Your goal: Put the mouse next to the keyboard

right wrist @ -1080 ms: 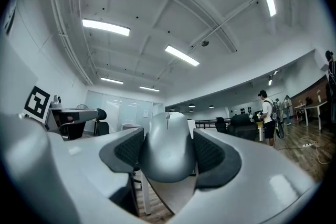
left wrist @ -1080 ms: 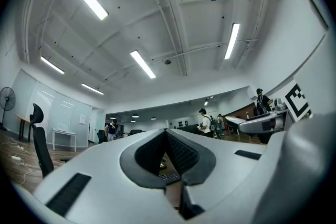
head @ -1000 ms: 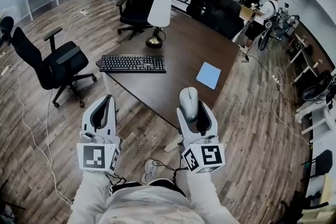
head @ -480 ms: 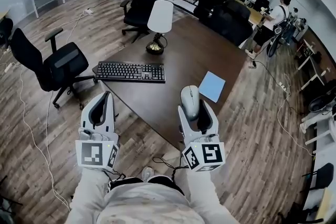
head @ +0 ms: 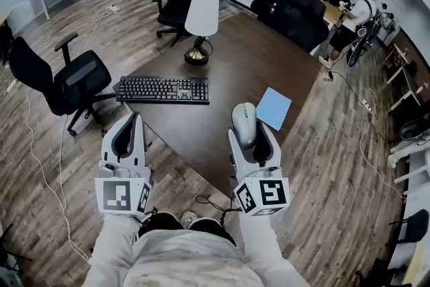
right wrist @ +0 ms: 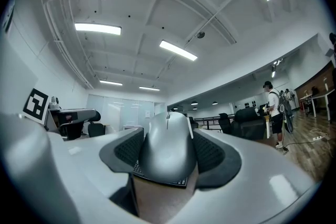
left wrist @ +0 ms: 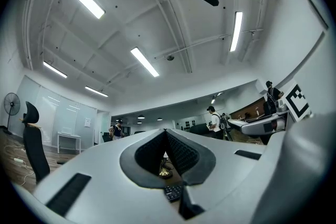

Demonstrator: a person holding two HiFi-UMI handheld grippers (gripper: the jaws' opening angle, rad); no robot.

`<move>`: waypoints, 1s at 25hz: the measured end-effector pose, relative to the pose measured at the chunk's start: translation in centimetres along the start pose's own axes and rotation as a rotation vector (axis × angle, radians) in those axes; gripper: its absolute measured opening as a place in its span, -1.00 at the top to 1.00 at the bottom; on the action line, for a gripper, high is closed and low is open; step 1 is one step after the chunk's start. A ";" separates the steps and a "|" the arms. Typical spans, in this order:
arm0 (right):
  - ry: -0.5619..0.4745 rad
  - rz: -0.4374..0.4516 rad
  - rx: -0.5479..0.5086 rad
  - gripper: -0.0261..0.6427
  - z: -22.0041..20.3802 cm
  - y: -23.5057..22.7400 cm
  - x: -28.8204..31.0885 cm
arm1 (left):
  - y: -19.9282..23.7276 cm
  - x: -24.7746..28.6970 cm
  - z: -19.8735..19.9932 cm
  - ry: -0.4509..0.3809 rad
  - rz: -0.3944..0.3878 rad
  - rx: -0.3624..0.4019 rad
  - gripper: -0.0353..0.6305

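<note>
Right gripper view: right gripper [right wrist: 168,132] pinches the mouse [right wrist: 167,157] by its smooth sides, well short of the keyboard [head: 162,89]; left gripper [left wrist: 166,132] closed, empty; a jolt could slip it onto the floor [head: 322,165].

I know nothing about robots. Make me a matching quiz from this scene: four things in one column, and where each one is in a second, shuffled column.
Things:
1. mouse
2. keyboard
3. lamp
4. blue sheet

Places:
A. stands on the table, behind the keyboard
B. lies flat on the table, to the right of the keyboard
C. held between the jaws of the right tool
D. lies on the table, ahead of the left tool

Pairs: 1-C, 2-D, 3-A, 4-B
</note>
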State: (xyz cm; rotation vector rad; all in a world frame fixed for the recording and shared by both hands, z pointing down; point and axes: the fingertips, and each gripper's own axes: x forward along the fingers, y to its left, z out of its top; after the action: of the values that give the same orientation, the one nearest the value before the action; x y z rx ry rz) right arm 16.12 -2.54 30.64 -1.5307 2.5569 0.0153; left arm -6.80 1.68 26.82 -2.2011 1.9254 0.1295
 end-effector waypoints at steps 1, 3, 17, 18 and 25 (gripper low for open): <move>0.003 0.001 0.000 0.00 -0.2 -0.1 0.3 | 0.0 0.3 -0.2 0.002 -0.002 -0.004 0.88; 0.009 -0.002 0.003 0.00 -0.6 -0.4 1.0 | 0.0 1.1 -0.8 0.006 -0.008 -0.011 0.88; 0.015 -0.056 -0.001 0.00 -1.6 -2.7 8.4 | 2.8 9.1 -3.1 0.008 -0.065 -0.012 0.88; 0.016 -0.062 0.001 0.00 -1.8 -2.9 9.1 | 3.1 9.8 -3.3 0.009 -0.070 -0.015 0.88; 0.017 -0.102 0.001 0.00 -2.5 -4.0 13.9 | 5.3 14.8 -4.5 -0.001 -0.109 -0.021 0.88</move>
State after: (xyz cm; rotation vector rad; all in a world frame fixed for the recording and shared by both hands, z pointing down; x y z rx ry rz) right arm 12.87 -16.78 31.43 -1.6655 2.4882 -0.0113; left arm -10.30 -14.27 27.63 -2.3128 1.8071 0.1341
